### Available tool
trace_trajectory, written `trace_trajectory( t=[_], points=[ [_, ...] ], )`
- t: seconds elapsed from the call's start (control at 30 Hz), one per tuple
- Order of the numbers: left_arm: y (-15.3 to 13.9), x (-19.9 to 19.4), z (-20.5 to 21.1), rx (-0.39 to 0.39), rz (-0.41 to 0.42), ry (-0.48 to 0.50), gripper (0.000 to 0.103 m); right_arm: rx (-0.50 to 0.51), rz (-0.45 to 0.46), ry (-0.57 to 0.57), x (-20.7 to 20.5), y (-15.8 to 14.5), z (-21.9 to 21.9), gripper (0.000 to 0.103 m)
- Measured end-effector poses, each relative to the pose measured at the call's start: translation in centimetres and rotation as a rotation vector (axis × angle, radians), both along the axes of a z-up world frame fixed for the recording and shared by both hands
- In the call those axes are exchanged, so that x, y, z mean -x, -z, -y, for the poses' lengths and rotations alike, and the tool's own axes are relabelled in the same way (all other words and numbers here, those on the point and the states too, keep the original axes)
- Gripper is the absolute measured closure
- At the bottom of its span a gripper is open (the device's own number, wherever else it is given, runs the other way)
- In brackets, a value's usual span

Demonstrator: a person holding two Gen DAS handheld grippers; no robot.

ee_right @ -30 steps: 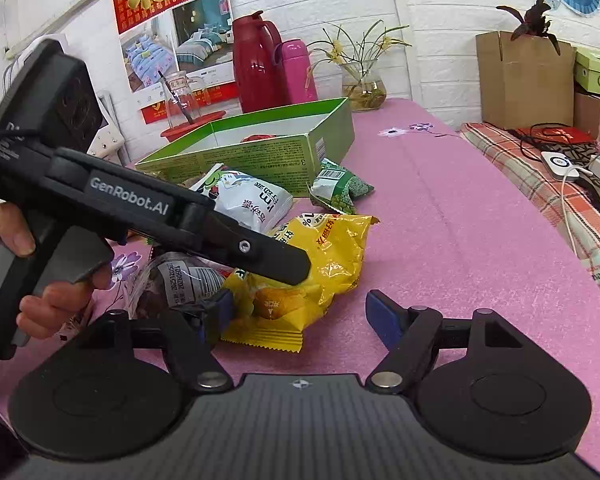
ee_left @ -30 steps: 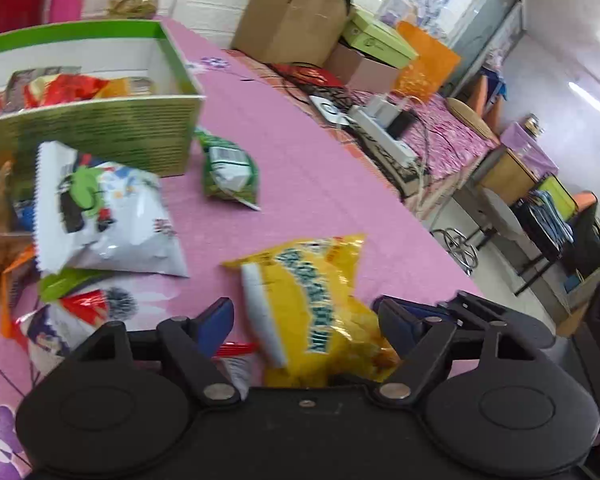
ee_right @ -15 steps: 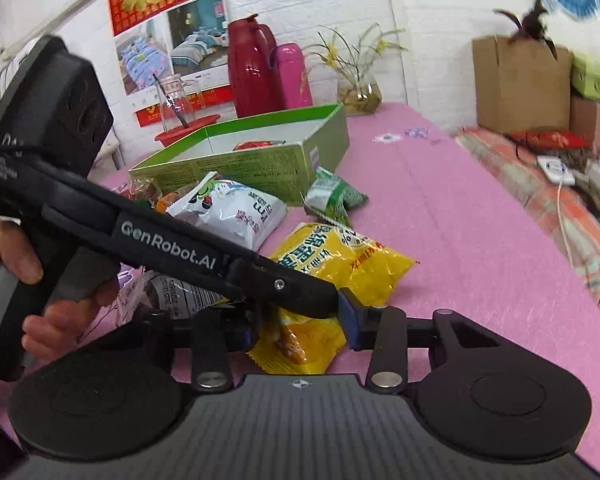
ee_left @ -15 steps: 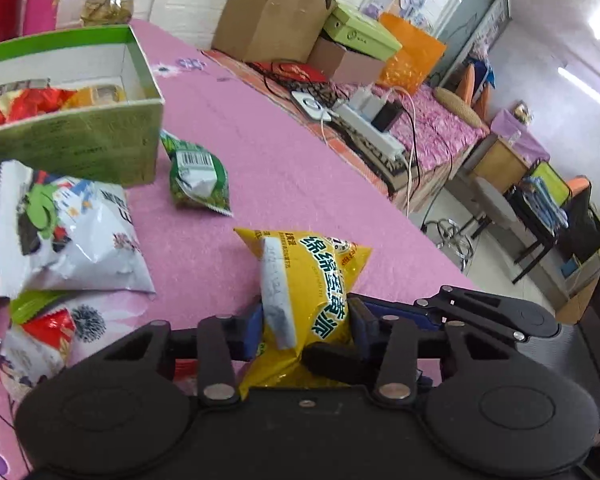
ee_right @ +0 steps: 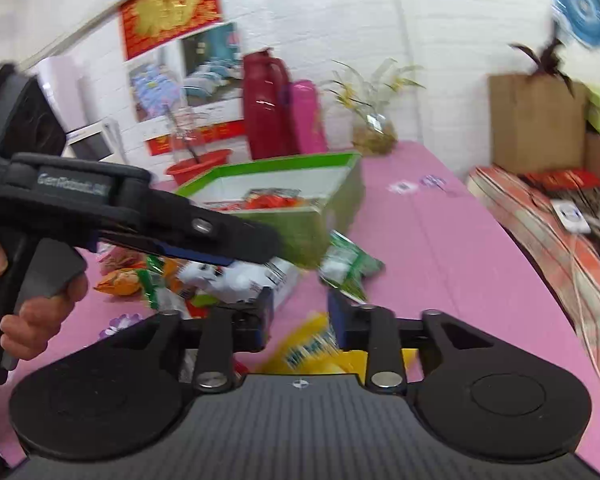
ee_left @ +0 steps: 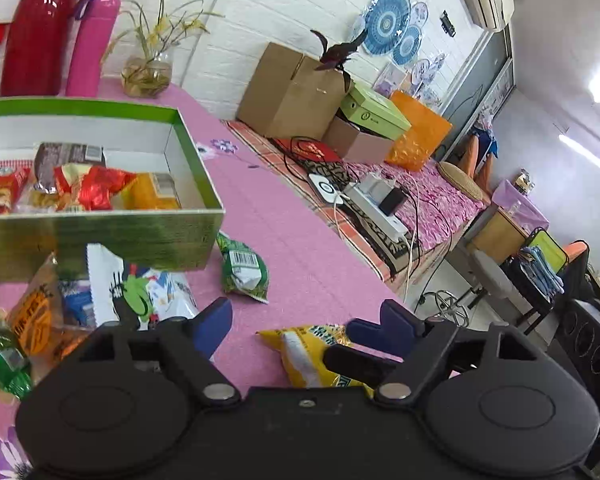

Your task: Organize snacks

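Two grippers meet over one yellow bag (ee_left: 304, 356). The left gripper (ee_left: 306, 316) has just been opening and stands wide apart, empty. The bag lies low between its jaws, toward the right finger, on the pink table (ee_left: 300, 240). The right gripper (ee_right: 300, 316), the nearer tool, has just been opening to about half. The bag sits between its pads, but whether they press it cannot be told. The bag's long axis is mostly hidden. Ahead of the left gripper lie a white bag (ee_left: 140, 292) and a green packet (ee_left: 244, 272). Just beyond them stands the green box (ee_left: 140, 236), part filled, the likely destination. Farther off are a cardboard carton (ee_left: 292, 92) and a white brick wall.
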State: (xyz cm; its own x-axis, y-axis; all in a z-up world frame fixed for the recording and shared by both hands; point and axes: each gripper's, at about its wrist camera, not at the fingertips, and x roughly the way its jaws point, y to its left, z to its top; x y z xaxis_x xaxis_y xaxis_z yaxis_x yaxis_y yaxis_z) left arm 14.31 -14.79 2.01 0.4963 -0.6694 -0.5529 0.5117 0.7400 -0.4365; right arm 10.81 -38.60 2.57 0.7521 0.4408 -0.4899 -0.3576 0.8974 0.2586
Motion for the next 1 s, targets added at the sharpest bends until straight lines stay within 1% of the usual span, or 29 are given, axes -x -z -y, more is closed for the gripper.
trace_trajectory(
  t=[0.03, 0.07, 0.13, 0.17, 0.2, 0.3, 0.33, 0.4, 0.43, 0.47, 0.5, 0.53, 0.57, 0.6, 0.63, 0.67, 0.73, 0.83, 1.0],
  points=[
    [0.4, -0.3, 0.4, -0.002, -0.023, 0.022, 0.000, -0.018, -0.026, 0.021, 0.5, 0.4, 0.6, 0.015],
    [0.8, -0.5, 0.8, -0.006, -0.044, 0.039, 0.000, -0.039, -0.048, 0.042, 0.9, 0.8, 1.2, 0.009],
    [1.8, -0.8, 1.9, -0.027, -0.078, 0.080, 0.000, -0.066, -0.099, 0.078, 1.6, 1.6, 2.1, 0.008],
    [2.3, -0.9, 2.5, -0.040, -0.094, 0.100, 0.000, -0.072, -0.118, 0.086, 1.8, 2.0, 2.3, 0.003],
    [2.9, -1.1, 3.2, -0.052, -0.111, 0.120, 0.000, -0.085, -0.134, 0.093, 2.0, 2.5, 2.5, 0.000],
    [4.6, -1.8, 4.6, -0.084, -0.163, 0.155, 0.000, -0.131, -0.183, 0.088, 1.8, 3.3, 2.6, 0.000],
    [5.0, -1.9, 4.8, -0.080, -0.149, 0.160, 0.000, -0.139, -0.175, 0.082, 1.8, 3.4, 2.4, 0.000],
    [5.1, -2.1, 5.1, -0.104, -0.135, 0.162, 0.000, -0.113, -0.156, 0.055, 1.5, 3.5, 1.6, 0.000],
    [5.1, -2.1, 5.2, -0.112, -0.137, 0.160, 0.005, -0.095, -0.142, 0.051, 1.3, 3.5, 1.2, 0.006],
    [5.1, -2.1, 5.3, -0.122, -0.140, 0.161, 0.032, -0.082, -0.133, 0.045, 1.1, 3.5, 0.8, 0.017],
    [5.1, -2.0, 5.3, -0.144, -0.124, 0.145, 0.041, -0.072, -0.125, 0.035, 1.0, 3.6, 0.4, 0.020],
    [5.1, -1.9, 5.3, -0.162, -0.110, 0.129, 0.057, -0.066, -0.114, 0.029, 1.0, 3.6, 0.1, 0.027],
    [5.0, -1.9, 5.1, -0.159, -0.109, 0.115, 0.060, -0.057, -0.106, 0.029, 0.8, 3.5, -0.2, 0.030],
    [4.8, -2.0, 4.6, -0.140, -0.118, 0.100, 0.061, -0.050, -0.098, 0.035, 0.7, 3.3, -0.3, 0.032],
    [4.5, -2.1, 4.2, -0.128, -0.122, 0.086, 0.064, -0.050, -0.086, 0.039, 0.6, 3.1, -0.5, 0.039],
    [4.1, -2.1, 3.9, -0.116, -0.113, 0.074, 0.064, -0.052, -0.073, 0.040, 0.4, 2.8, -0.6, 0.041],
    [2.6, -2.0, 3.0, -0.107, -0.067, 0.054, 0.064, -0.062, -0.037, 0.019, -0.1, 1.8, -0.9, 0.041],
    [0.2, -2.1, 1.8, -0.098, 0.006, 0.019, 0.065, -0.051, 0.041, -0.017, -0.9, 0.2, -1.8, 0.042],
    [-3.3, -4.2, -0.3, -0.060, 0.088, -0.049, 0.065, -0.034, 0.168, -0.073, -3.8, -2.2, -3.6, 0.042]
  ],
)
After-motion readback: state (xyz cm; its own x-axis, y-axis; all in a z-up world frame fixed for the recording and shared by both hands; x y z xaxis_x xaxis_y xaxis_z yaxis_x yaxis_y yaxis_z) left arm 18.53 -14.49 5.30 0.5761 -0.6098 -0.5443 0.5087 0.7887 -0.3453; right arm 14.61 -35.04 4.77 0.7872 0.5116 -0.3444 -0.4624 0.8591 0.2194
